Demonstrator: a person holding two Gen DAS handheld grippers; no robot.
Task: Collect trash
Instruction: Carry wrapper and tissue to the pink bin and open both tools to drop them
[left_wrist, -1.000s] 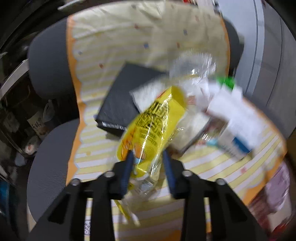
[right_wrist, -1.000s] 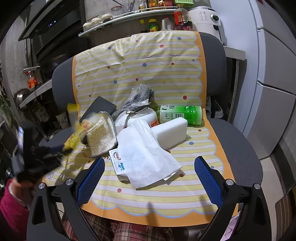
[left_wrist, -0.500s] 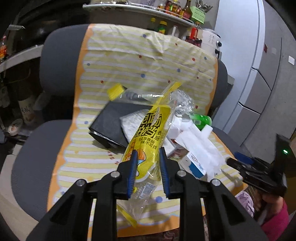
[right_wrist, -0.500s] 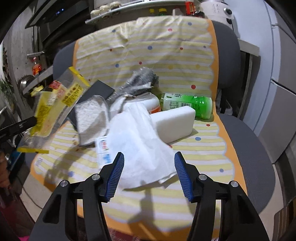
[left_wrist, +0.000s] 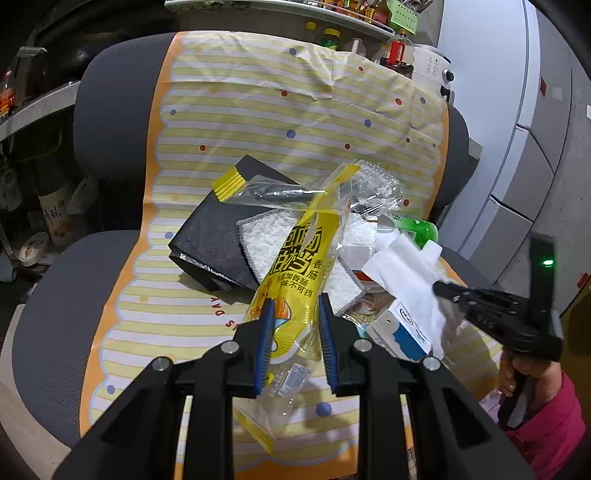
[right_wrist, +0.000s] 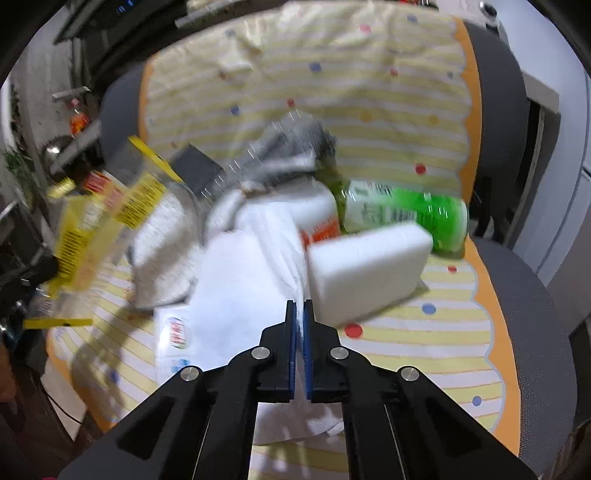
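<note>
Jaws of the left gripper (left_wrist: 294, 334) are pinching a yellow wrapper (left_wrist: 295, 273) above the chair (left_wrist: 55, 295); the right gripper (right_wrist: 299, 325) is pinching a white tissue (right_wrist: 240, 280).

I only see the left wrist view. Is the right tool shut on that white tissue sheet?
Observer: Yes, the right tool is pinched shut on the white tissue sheet.
Operator: Anything near it that I'm missing?
Observer: A white rectangular foam block lies beside the tissue, close to the tool's tips.
Operator: How is the green bottle lying?
Observer: The green plastic bottle lies on its side behind that block.
</note>
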